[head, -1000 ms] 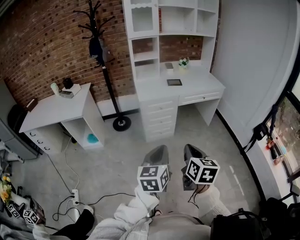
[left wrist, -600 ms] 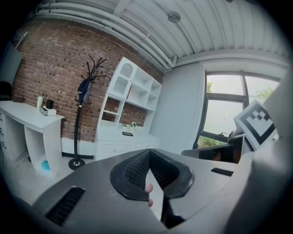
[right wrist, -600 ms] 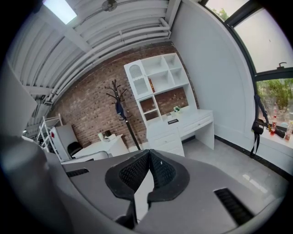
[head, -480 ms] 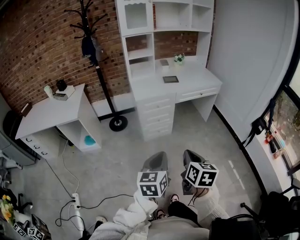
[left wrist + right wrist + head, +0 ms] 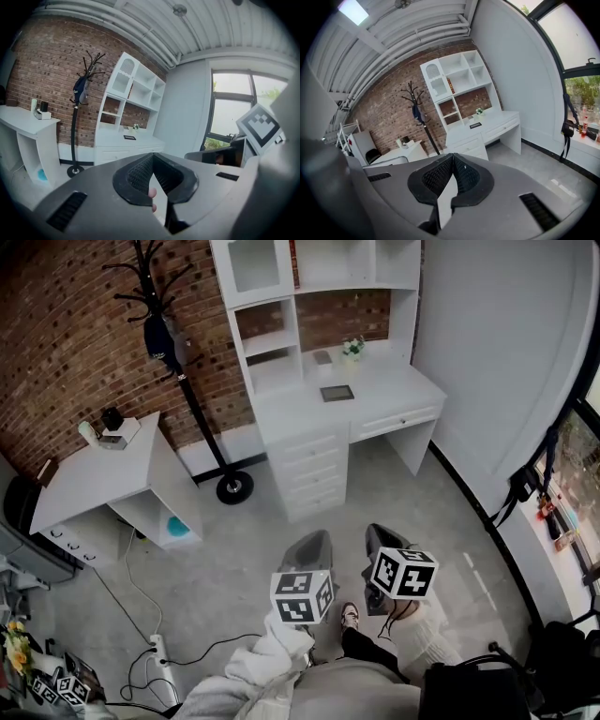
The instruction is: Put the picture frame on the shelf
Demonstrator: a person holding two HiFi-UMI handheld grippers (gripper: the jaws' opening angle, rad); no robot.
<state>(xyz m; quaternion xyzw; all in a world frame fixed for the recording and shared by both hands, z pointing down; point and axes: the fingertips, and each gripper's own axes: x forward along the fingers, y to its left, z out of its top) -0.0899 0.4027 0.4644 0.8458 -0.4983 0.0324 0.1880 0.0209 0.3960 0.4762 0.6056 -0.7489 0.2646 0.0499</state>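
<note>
The picture frame [image 5: 337, 393], small and dark, lies flat on the white desk [image 5: 394, 390] far across the room; it also shows in the left gripper view [image 5: 130, 137] and the right gripper view [image 5: 476, 125]. Above the desk rises the white shelf unit [image 5: 272, 343] with open compartments. My left gripper [image 5: 314, 542] and right gripper [image 5: 380, 535] hang side by side over the floor, well short of the desk. Both are shut with nothing between the jaws, which meet at their tips [image 5: 152, 157] [image 5: 452, 157].
A black coat stand [image 5: 178, 362] with a dark bag stands left of the desk. A white side desk [image 5: 94, 465] sits at the left by the brick wall. A power strip with cables [image 5: 159, 652] lies on the floor. A small plant [image 5: 352, 348] stands behind the frame.
The head view has shifted, and the desk and shelf sit a little further up and left in it. Both grippers stay shut and low in front of me.
</note>
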